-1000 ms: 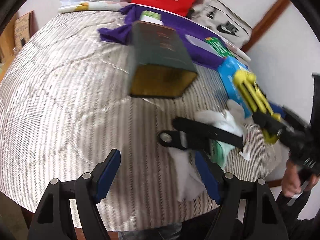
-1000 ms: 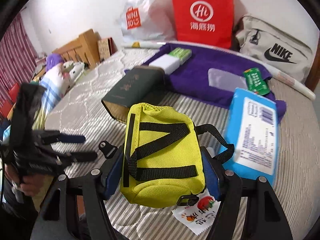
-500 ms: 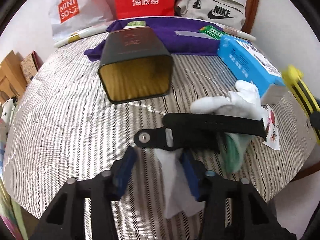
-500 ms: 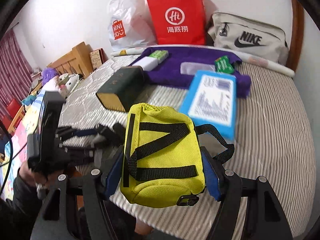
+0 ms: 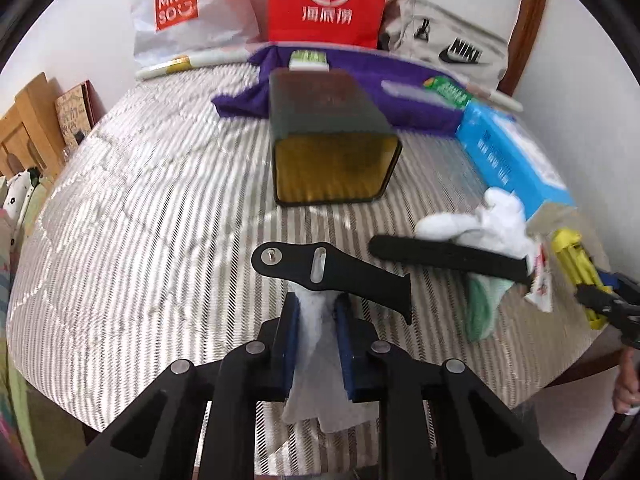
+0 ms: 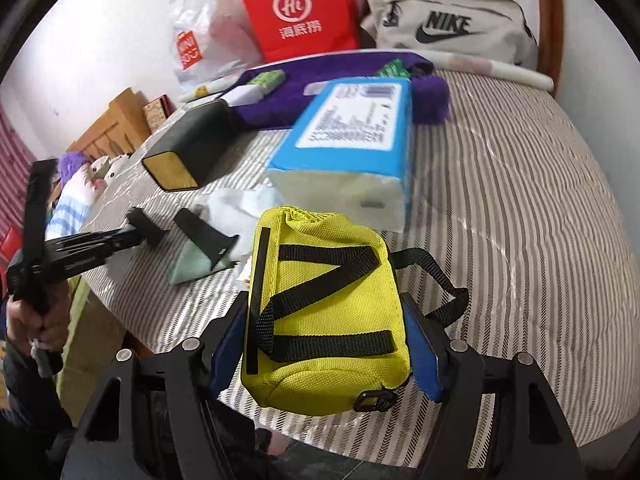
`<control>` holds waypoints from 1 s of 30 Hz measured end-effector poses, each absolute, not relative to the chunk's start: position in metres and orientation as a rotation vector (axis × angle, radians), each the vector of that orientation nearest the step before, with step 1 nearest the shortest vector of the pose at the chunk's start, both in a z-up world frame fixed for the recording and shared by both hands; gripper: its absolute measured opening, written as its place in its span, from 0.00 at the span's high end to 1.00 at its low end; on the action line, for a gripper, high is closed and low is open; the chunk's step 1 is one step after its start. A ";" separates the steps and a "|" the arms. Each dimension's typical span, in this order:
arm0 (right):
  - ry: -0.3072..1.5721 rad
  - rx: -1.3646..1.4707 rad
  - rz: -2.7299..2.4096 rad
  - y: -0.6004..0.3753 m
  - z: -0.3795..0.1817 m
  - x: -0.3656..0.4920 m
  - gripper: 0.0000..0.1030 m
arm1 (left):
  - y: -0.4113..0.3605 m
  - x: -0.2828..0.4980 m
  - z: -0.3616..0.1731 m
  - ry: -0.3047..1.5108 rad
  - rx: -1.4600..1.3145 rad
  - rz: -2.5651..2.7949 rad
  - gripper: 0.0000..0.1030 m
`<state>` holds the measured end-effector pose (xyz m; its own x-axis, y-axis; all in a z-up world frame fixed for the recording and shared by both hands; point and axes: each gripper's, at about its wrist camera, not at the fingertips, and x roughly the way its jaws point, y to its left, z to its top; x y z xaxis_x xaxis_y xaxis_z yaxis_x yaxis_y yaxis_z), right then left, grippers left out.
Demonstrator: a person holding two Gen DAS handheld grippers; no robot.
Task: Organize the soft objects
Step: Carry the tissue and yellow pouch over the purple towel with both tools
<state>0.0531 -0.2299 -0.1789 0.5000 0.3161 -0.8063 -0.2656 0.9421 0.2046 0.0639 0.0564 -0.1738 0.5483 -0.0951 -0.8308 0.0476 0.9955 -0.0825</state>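
Observation:
My left gripper (image 5: 318,300) is shut on a white tissue (image 5: 320,344) at the near edge of the striped bed. A black strap piece (image 5: 332,272) lies across the tissue just beyond the fingertips. A second black strap (image 5: 448,258) lies to the right over crumpled white cloth (image 5: 488,220) and a pale green cloth (image 5: 482,304). My right gripper (image 6: 326,320) is shut on a yellow pouch with black webbing (image 6: 324,320), held above the bed edge; it shows at the right edge of the left wrist view (image 5: 576,264).
A dark green box (image 5: 328,136) lies mid-bed. A blue tissue pack (image 6: 356,136) lies beside it. A purple cloth (image 5: 360,80) holds small packets at the back. A red paper bag (image 5: 326,0), a white Miniso bag (image 5: 180,12) and a grey Nike bag (image 6: 448,24) stand against the wall.
My left gripper moved forward and closed on the white tissue. The strap pieces shifted apart. My right gripper swung left with the yellow pouch still held.

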 end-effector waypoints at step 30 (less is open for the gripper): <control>1.003 0.088 0.334 -0.236 -0.184 0.061 0.32 | 0.090 0.075 -0.161 0.992 -0.206 -0.141 0.83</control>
<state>0.0607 -0.2363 -0.1836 0.4912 0.3150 -0.8121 -0.2349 0.9457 0.2247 0.0748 0.0896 -0.1609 0.5399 -0.2118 -0.8147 0.0243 0.9713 -0.2365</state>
